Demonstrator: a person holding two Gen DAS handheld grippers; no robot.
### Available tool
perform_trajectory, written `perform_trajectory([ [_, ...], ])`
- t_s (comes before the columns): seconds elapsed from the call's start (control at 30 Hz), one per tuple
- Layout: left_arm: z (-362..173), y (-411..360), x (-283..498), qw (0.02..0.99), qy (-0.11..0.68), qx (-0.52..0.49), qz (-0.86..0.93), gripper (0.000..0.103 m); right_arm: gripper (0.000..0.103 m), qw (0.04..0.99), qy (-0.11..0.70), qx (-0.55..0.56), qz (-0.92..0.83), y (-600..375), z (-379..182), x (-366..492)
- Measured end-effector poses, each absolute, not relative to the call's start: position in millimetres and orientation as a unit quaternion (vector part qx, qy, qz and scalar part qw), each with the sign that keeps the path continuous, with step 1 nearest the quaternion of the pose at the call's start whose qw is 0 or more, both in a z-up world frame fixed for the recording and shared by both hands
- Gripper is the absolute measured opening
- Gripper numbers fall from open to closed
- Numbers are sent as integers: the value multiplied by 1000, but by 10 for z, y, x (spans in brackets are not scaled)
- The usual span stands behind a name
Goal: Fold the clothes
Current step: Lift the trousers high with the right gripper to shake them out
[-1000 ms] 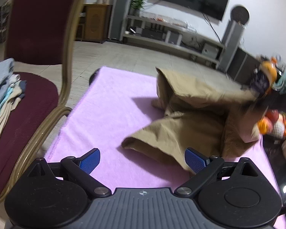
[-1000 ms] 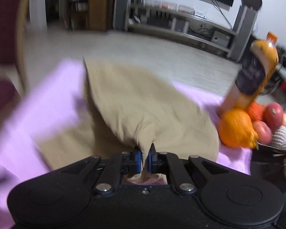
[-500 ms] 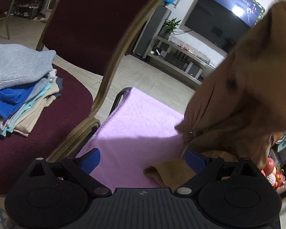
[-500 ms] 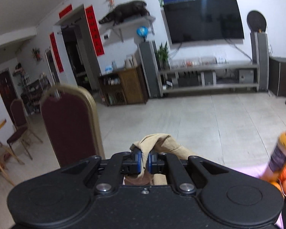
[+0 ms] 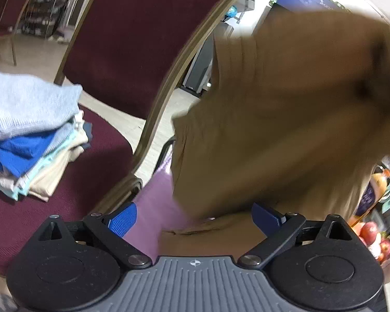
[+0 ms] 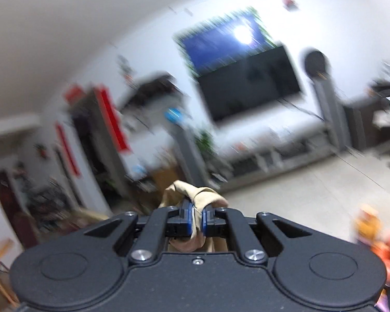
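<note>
Right gripper (image 6: 197, 221): blue pads pressed together, pinching a bunch of the tan cotton garment (image 5: 286, 119), which hangs blurred above the pink cloth-covered table (image 5: 156, 202). Left gripper (image 5: 195, 217): jaws spread wide, holding nothing, low beneath the hanging fabric. Stack of folded clothes (image 5: 31, 135) on the maroon upholstered chair (image 5: 143, 39), left

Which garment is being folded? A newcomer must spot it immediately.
Start at the maroon chair, then look right, above the purple mat. There hangs the tan garment, pinched in the right claw; unlike the folded stack on the seat, it is unfolded and lifted.
</note>
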State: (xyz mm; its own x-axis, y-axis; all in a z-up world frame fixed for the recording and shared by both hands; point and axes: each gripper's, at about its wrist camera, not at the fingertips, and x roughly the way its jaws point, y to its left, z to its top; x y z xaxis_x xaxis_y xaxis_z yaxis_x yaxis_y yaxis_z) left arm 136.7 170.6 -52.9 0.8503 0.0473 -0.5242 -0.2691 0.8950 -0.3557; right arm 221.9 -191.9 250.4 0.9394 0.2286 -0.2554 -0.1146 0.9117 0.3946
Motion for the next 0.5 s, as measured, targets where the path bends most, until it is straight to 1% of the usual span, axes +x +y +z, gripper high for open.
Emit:
perform_trajectory([
  [0.13,-557,1593,1398,943,265,-186,80,96,7,955,218,198,28,-2488,1941,2244],
  [0.3,-600,1442,1447,945,274,-167,59,96,7,962,252,104,5,-2349,1687,2213],
  [0.4,-580,1368,1424,951,265,-152,46,96,7,976,213,52,-3,-2079,1802,2166],
  [0.5,-551,1346,1382,954,254,-153,38,96,6,989,147,3,-1,-1995,2020,1792],
])
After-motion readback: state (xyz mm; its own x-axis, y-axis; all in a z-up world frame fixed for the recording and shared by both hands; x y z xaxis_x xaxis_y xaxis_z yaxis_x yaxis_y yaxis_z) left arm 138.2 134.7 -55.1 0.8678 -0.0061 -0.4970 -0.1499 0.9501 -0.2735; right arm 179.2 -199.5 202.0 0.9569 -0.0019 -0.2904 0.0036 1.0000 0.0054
